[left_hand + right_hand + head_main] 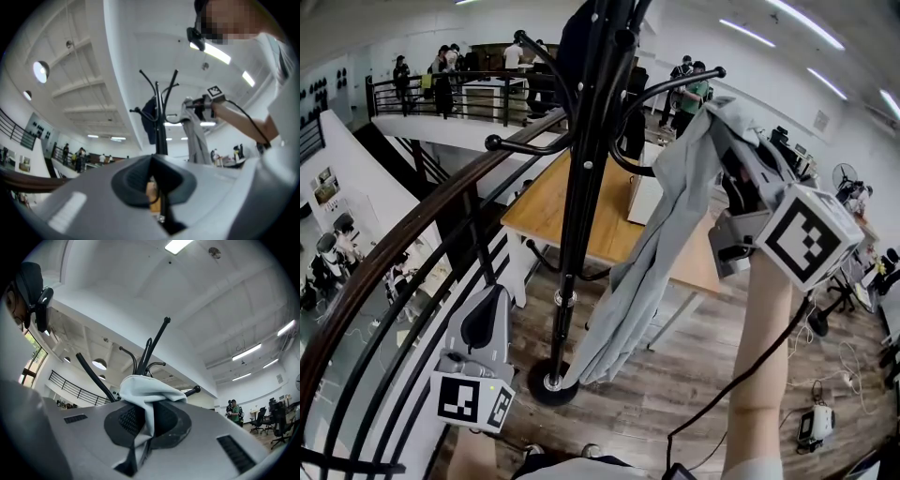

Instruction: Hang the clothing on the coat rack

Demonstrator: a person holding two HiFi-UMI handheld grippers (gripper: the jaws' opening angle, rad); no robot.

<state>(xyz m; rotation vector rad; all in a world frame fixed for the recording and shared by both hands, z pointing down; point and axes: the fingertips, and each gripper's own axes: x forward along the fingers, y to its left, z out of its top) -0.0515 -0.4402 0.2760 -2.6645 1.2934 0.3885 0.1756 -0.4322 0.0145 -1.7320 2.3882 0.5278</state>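
Head view: looks down on a black coat rack point(581, 187) standing on plank floor point(694, 394), between a curved railing point(412, 234) and a wooden table point(600, 225). Finds the grey garment point(661, 253) pinched high in the right gripper point(739, 183) just beside an upper hook, hanging toward the rack's base. Places the left gripper point(490, 295) low by the railing. Left gripper view: shows jaws together, empty, under a white ceiling. Right gripper view: shows jaws clamped on a garment fold.

I count one left gripper point(154, 180), one right gripper point(149, 408), one coat rack point(583, 187) ahead of both, one grey garment point(661, 253), one dark garment point(150, 122), one table point(544, 202).
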